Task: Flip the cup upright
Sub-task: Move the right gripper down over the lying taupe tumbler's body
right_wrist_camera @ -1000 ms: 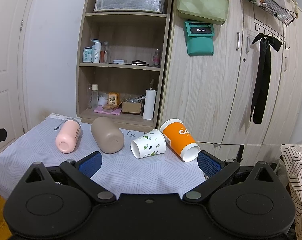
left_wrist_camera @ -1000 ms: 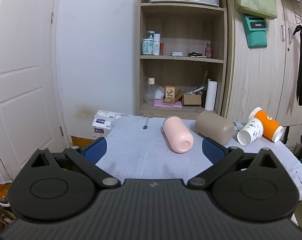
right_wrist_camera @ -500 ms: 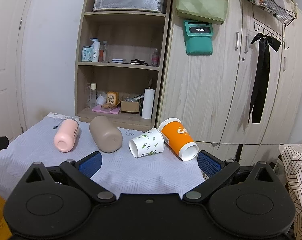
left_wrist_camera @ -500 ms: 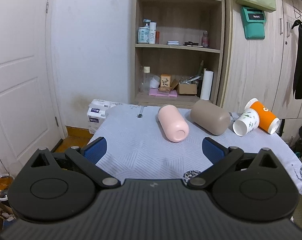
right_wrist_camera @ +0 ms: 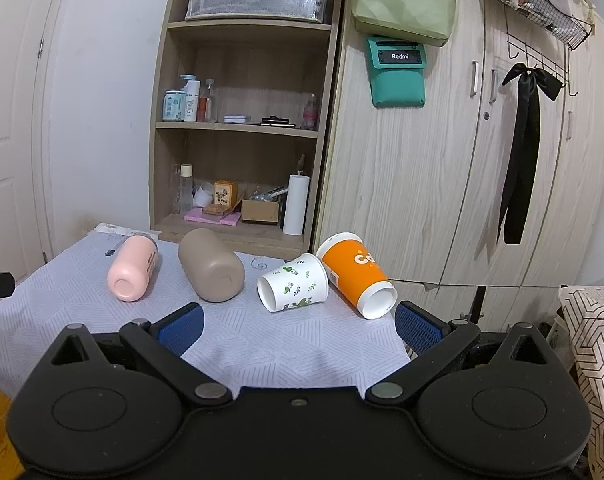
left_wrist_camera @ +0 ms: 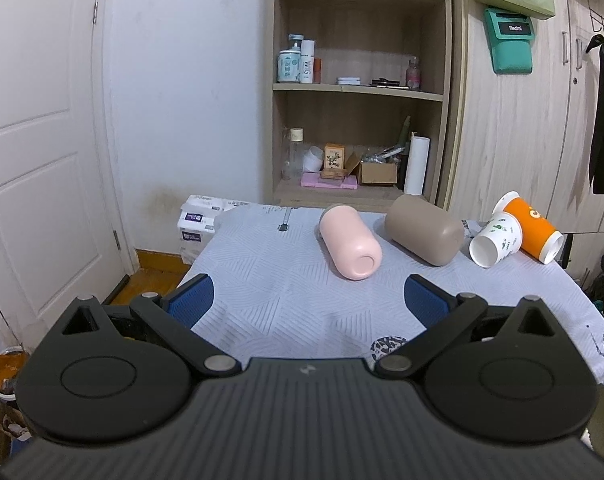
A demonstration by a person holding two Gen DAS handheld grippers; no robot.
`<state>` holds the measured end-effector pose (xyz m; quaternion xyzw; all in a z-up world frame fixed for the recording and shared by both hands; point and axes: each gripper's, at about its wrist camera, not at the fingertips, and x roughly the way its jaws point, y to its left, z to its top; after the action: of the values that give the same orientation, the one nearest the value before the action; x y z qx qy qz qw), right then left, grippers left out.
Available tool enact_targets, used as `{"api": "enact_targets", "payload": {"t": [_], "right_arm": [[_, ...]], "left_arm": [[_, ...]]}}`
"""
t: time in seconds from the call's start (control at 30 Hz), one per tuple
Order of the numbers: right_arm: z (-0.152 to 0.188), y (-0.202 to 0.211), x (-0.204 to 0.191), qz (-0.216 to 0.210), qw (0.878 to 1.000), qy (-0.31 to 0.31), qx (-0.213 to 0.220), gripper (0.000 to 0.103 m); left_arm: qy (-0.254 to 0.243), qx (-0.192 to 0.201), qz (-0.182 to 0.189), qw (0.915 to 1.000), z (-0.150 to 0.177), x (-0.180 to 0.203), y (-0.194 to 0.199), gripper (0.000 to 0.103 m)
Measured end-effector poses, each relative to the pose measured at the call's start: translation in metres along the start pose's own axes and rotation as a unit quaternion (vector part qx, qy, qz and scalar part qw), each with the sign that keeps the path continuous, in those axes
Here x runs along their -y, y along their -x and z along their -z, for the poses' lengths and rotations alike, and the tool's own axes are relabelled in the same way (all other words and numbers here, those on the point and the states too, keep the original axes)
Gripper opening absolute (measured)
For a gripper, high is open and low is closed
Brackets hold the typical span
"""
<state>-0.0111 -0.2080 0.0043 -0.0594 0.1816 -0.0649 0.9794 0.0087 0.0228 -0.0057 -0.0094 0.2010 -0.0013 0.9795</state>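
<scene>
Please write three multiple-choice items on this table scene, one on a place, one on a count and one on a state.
1. What lies directly beside the orange cup?
A. the white leaf-print cup
B. the pink cup
C. a plate

2. How many cups lie on the table?
A. two
B. four
C. six

3. How does the left hand-held gripper stand?
A. shut on the pink cup
B. open, holding nothing
C. shut on the taupe cup

Answers:
1 A, their sides meet at the table's right end.
2 B, pink, taupe, white and orange, all on their sides.
3 B, its blue pads stand wide apart, short of the cups.
</scene>
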Motion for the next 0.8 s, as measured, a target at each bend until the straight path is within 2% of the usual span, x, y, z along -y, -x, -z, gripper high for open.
{"api": "enact_targets", "payload": {"t": [0.1,0.23,0.4,0.57,0.7,0.8], "right_arm": [[0.0,-0.002,0.0,0.0,1.0,0.003,-0.002,0.103],[-0.001,-0.001,0.0,-0.012,1.0,0.009,0.004,0.103],[-0.006,-0.012,0.0,-0.073,0.996,0.041,0.023,0.103],[-0.017,-0.045,0.002,-0.14,0.988,0.054,0.029,0.103],[-0.028,-0.08,-0.004,-0.183,0.981,0.067,0.011,0.103],[-0.035,-0.106,-0.013,-0.21,0.974,0.089,-0.003,0.103]], "left_arm": [[0.006,-0.011,0.003,0.9999,-0.006,0.0,-0.001,0.103],[0.011,-0.013,0.032,0.9993,-0.02,0.004,-0.001,0.103],[0.013,-0.029,0.053,0.9981,-0.038,0.016,-0.021,0.103],[0.001,-0.048,0.079,0.9958,-0.051,0.039,-0.051,0.103],[0.008,-0.053,0.085,0.9949,-0.057,0.051,-0.074,0.103],[0.029,-0.071,0.089,0.993,-0.059,0.054,-0.098,0.103]]}}
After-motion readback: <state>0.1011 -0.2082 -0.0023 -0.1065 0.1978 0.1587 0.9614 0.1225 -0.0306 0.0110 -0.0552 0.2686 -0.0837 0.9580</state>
